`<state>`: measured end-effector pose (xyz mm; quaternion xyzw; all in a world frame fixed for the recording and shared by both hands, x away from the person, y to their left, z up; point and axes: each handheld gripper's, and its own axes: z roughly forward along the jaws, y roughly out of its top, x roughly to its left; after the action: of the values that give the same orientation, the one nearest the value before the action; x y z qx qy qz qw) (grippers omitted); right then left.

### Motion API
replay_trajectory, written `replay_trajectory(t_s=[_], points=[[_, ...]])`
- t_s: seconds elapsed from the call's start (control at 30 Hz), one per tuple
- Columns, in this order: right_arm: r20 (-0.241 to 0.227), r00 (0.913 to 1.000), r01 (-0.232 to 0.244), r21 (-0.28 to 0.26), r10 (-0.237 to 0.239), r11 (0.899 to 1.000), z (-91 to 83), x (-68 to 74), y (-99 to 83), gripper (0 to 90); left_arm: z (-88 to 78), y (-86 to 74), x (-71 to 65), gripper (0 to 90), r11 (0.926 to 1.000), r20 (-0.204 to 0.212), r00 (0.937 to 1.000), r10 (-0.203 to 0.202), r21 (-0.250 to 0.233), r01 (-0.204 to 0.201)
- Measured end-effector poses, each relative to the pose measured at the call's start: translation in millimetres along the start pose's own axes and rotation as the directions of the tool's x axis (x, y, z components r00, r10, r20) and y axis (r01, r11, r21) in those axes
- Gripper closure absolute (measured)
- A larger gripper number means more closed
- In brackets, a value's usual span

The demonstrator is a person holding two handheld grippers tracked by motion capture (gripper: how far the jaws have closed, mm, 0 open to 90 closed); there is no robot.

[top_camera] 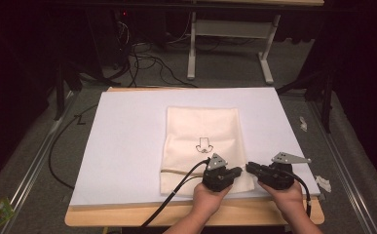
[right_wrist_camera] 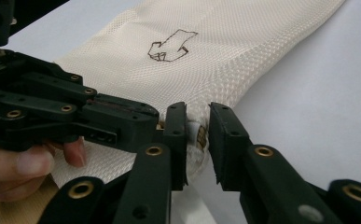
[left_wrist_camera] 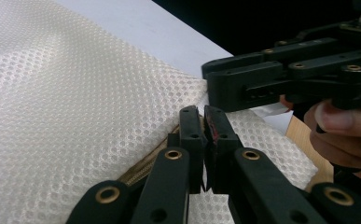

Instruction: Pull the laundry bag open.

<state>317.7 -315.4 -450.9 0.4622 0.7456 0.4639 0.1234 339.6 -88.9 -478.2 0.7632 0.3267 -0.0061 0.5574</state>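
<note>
Now the cream mesh bag is seen lying flat on the white sheet that covers the table, its near right corner being worked by both grippers. A small black outline drawing is printed at the bag's middle, and a tan zip band is seen running along the near edge.

The left gripper is held from the near side, pointing right; in its own view the jaws are pressed together, with the bag's zip edge pinched right at the tips. Mesh is spread to the left of those jaws and under them.

The right gripper is brought in from the right, tip to tip with the left one. In its own view a narrow gap is kept between the fingers, and the bag's corner with a small white tab is sat inside that gap; whether the pads press on it cannot be told. The rest of the bag is stretched away beyond the fingertips.
</note>
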Motion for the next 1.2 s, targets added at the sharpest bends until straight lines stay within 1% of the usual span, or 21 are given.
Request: replay_trajectory(t_s=[0.1,0.17,0.2,0.3,0.33,0.37,0.4,0.63,0.67,0.7,0.73,0.77,0.8,0.9,0.97,1.0,1.03,1.1,1.13,1.17,1.2], points=[[-0.006,0.9999,-0.010,0.004,0.010,1.000,2.8,-1.9,-0.8,76.2,1.6,-3.2,-0.2,87.5,1.0000,0.002,1.0000,0.000,0.007,0.000],[-0.005,1.0000,-0.006,0.012,0.006,1.000,3.5,-1.9,-1.0,78.4,1.9,-3.9,0.1,87.5,0.9999,0.000,1.0000,0.005,0.010,-0.005],[-0.004,1.0000,0.006,0.021,-0.006,1.000,3.9,-0.7,-0.9,83.0,1.9,-4.0,0.4,87.5,0.9999,-0.003,1.0000,0.004,0.014,-0.004],[0.001,0.9998,0.021,0.030,-0.021,0.999,3.6,1.4,-0.6,85.9,1.9,-3.8,1.0,87.5,0.9999,-0.004,1.0000,0.003,0.016,-0.003],[0.019,0.9986,0.049,0.032,-0.049,0.998,3.6,4.3,0.1,87.0,1.9,-3.6,1.0,87.5,0.9999,-0.007,1.0000,-0.002,0.015,0.002],[0.019,0.9986,0.049,0.032,-0.049,0.998,3.6,4.3,0.1,87.0,1.9,-3.6,1.0,87.5,0.9999,-0.007,1.0000,-0.002,0.015,0.002],[0.054,0.9954,0.077,0.034,-0.079,0.996,2.5,7.6,1.2,87.5,1.4,-3.1,1.1,87.5,0.9998,-0.018,0.9998,-0.011,0.017,0.011],[0.101,0.9887,0.109,0.026,-0.111,0.994,0.2,12.3,4.3,87.9,-0.6,-0.9,0.6,87.6,0.9994,-0.030,0.9991,-0.030,0.019,0.031],[0.140,0.9830,0.116,0.027,-0.119,0.993,-1.0,12.8,4.8,88.0,-4.3,-0.6,4.1,87.6,0.9991,-0.073,0.9967,-0.035,0.022,0.037],[0.164,0.9803,0.109,0.014,-0.110,0.994,-4.5,9.7,5.5,88.0,-4.3,-0.6,4.1,87.6,0.9991,-0.073,0.9967,-0.035,0.022,0.037],[0.171,0.9818,0.085,-0.007,-0.082,0.996,-9.5,3.8,5.9,88.0,-11.7,-2.7,16.2,87.6,0.9963,-0.067,0.9943,-0.083,0.015,0.084],[0.161,0.9849,0.066,-0.015,-0.062,0.998,-13.3,-2.3,5.9,87.9,-11.7,-2.7,16.2,87.6,0.9963,-0.067,0.9943,-0.083,0.015,0.084],[0.161,0.9849,0.066,-0.015,-0.062,0.998,-13.3,-2.3,5.9,87.9,-15.6,-3.0,18.6,87.6,0.9961,-0.067,0.9942,-0.085,0.018,0.086],[0.145,0.9867,0.074,-0.002,-0.073,0.997,-12.9,-5.8,0.9,87.8,-21.8,-2.5,14.9,87.5,0.9984,-0.085,0.9958,-0.033,0.043,0.037],[0.152,0.9847,0.087,0.002,-0.086,0.996,-10.7,-0.8,2.9,87.9,-27.5,-1.7,16.8,87.6,0.9983,-0.100,0.9948,-0.018,0.053,0.023],[0.150,0.9841,0.096,0.001,-0.095,0.995,-10.6,0.2,3.9,87.9,-35.0,-1.0,22.0,87.6,0.9982,-0.116,0.9930,-0.022,0.053,0.028],[0.150,0.9841,0.096,0.001,-0.095,0.995,-10.6,0.2,3.9,87.9,-35.0,-1.0,22.0,87.6,0.9982,-0.116,0.9930,-0.022,0.053,0.028],[0.198,0.9766,0.086,0.000,-0.084,0.996,-12.2,-0.6,4.4,87.9,-45.4,-2.0,30.6,87.6,0.9979,-0.147,0.9887,-0.032,0.051,0.040],[0.195,0.9783,0.074,-0.007,-0.072,0.997,-14.5,-5.0,4.4,88.0,-58.9,-4.3,41.9,87.6,0.9967,-0.168,0.9838,-0.061,0.042,0.069],[0.195,0.9783,0.074,-0.007,-0.072,0.997,-14.5,-5.0,4.4,88.0,-58.9,-4.3,41.9,87.6,0.9967,-0.168,0.9838,-0.061,0.042,0.069],[0.213,0.9762,0.047,-0.017,-0.043,0.999,-18.9,-12.1,2.5,87.9,-74.1,-7.0,52.6,87.6,0.9960,-0.195,0.9784,-0.069,0.041,0.079]])
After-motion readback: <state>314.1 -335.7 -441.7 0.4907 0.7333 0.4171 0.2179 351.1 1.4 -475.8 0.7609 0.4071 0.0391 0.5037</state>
